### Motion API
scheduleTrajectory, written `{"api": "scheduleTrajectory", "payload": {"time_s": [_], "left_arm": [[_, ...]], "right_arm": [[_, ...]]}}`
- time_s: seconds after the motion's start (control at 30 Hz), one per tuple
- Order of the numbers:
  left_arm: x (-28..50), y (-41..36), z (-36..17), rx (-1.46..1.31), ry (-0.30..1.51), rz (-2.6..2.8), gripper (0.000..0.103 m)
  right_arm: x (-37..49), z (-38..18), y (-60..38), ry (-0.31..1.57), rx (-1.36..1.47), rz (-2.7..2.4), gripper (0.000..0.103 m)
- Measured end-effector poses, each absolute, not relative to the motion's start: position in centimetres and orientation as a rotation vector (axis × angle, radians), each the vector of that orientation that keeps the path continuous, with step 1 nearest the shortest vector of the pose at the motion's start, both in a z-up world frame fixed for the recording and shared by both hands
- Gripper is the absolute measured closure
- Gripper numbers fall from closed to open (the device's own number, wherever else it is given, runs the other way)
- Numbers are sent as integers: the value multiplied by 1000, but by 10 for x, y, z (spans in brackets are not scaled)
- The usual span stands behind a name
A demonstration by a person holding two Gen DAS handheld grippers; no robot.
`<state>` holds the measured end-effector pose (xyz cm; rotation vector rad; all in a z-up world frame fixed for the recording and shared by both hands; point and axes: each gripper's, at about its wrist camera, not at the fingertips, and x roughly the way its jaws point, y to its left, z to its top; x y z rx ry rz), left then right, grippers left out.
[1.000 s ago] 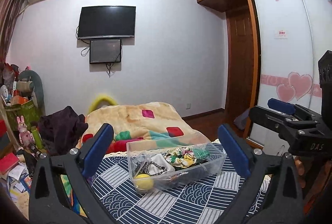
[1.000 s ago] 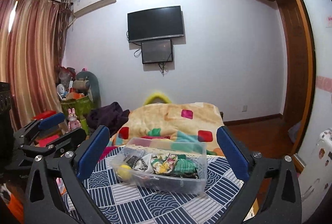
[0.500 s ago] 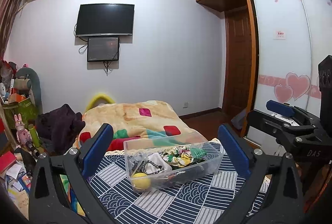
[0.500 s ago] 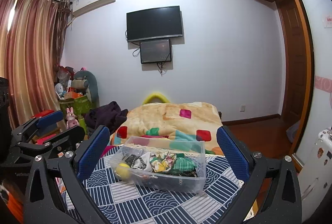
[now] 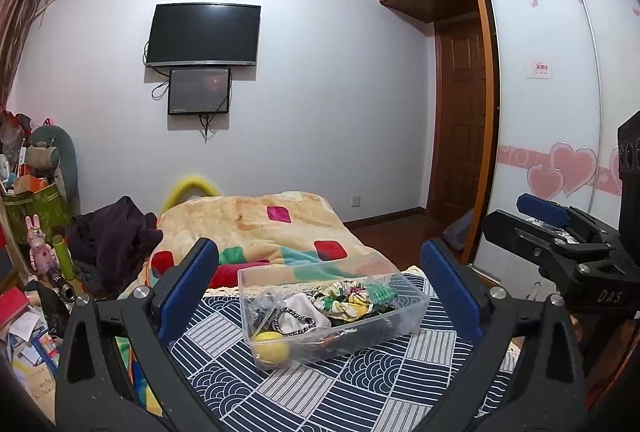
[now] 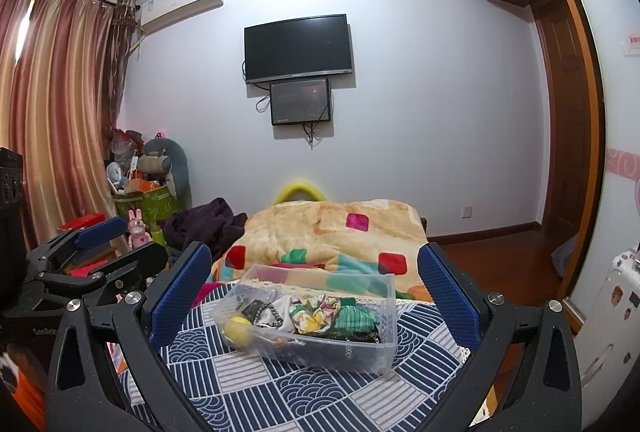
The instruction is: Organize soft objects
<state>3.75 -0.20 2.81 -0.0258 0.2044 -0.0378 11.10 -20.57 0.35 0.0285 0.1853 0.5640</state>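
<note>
Nearest to me, my left gripper (image 5: 320, 272) sits at the bottom of the left wrist frame, its blue-padded fingers spread wide with nothing between them. My right gripper (image 6: 314, 274) fills the bottom of the right wrist frame in the same way, jaws wide apart and empty.

Just beyond both, at lower centre, I see the clear rectangular plastic bin (image 5: 412, 312) resting on the navy and white patterned cloth (image 5: 320, 388). Neither gripper touches it. Inside the bin lie a yellow ball (image 5: 271, 351) at its near left corner, a black beaded band (image 5: 292, 324) over something white, a floral fabric scrunchie (image 5: 340, 302) in the middle, and a green ribbed fabric piece (image 5: 380, 292) toward the right end.

Behind the bin, mid-frame, a peach blanket with coloured squares (image 5: 260, 224) covers the bed, with a dark purple garment (image 5: 112, 236) heaped at its left.

Farthest off, upper centre, a black flat television (image 5: 203, 34) hangs on the pale wall above a smaller dark screen (image 5: 199, 91).
</note>
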Motion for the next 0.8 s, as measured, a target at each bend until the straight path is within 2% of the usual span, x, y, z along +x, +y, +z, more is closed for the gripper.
{"api": "scheduleTrajectory", "payload": {"time_s": [0.8], "left_arm": [[41, 2, 29, -63, 230, -60, 1]], "right_arm": [[109, 6, -206, 183, 30, 560, 0]]}}
